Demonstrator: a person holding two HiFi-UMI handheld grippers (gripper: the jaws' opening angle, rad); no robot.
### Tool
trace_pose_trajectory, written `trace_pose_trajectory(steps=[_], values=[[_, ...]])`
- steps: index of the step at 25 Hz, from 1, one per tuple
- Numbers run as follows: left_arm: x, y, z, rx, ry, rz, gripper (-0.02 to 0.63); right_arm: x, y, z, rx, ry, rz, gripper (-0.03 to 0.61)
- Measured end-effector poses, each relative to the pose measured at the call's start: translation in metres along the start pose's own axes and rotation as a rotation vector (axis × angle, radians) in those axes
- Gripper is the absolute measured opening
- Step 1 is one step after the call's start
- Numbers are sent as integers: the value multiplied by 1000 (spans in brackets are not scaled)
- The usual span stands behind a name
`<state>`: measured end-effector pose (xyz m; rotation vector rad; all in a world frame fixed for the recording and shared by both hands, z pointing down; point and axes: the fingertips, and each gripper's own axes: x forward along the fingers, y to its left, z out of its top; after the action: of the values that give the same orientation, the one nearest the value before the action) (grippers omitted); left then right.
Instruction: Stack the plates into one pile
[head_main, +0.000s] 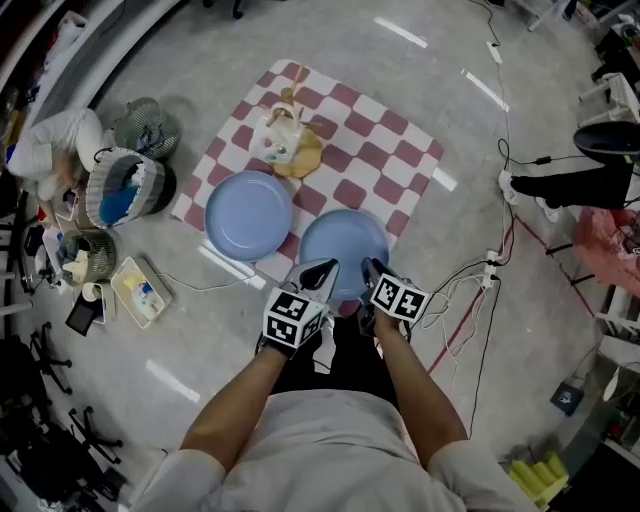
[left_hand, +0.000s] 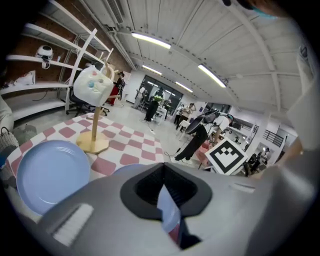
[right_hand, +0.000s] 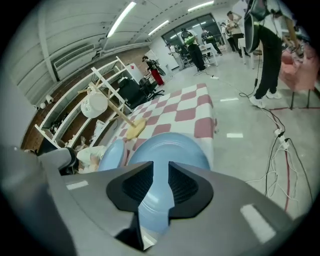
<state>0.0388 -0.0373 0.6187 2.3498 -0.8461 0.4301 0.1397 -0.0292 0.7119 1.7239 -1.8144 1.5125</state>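
Observation:
Two blue plates lie side by side on a red-and-white checked cloth (head_main: 385, 140) spread on the floor. The left plate (head_main: 249, 215) (left_hand: 50, 172) (right_hand: 111, 152) is apart from both grippers. The right plate (head_main: 343, 248) (right_hand: 165, 147) lies just ahead of them, and its near rim (left_hand: 131, 169) peeks over the left gripper's body. My left gripper (head_main: 322, 270) (left_hand: 163, 172) hovers at that plate's near edge, its jaws together and holding nothing. My right gripper (head_main: 372, 270) (right_hand: 160, 175) hangs over the same rim, jaws a narrow gap apart with the plate showing through.
A wooden stand with a plush toy (head_main: 285, 135) (left_hand: 94, 85) (right_hand: 95, 105) stands at the cloth's far side. Baskets (head_main: 125, 185) and a tray (head_main: 140, 290) clutter the floor at the left. Cables (head_main: 480, 280) run along the right, near a person's legs (head_main: 570, 185).

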Motion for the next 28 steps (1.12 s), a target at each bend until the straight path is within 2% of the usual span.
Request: trace_pose_trajectory(steps=[10,22,28], values=[[33,-28,-10,17,52,-35,6,-15,-59,-5,-24,-3,-116,83],[53,-39,-26,18,94,-51,6,-3,-78,-19,13,43,-121,83],[58,-36,-35,10,106,-48,6,8,-93,-33,81,84,-133,81]])
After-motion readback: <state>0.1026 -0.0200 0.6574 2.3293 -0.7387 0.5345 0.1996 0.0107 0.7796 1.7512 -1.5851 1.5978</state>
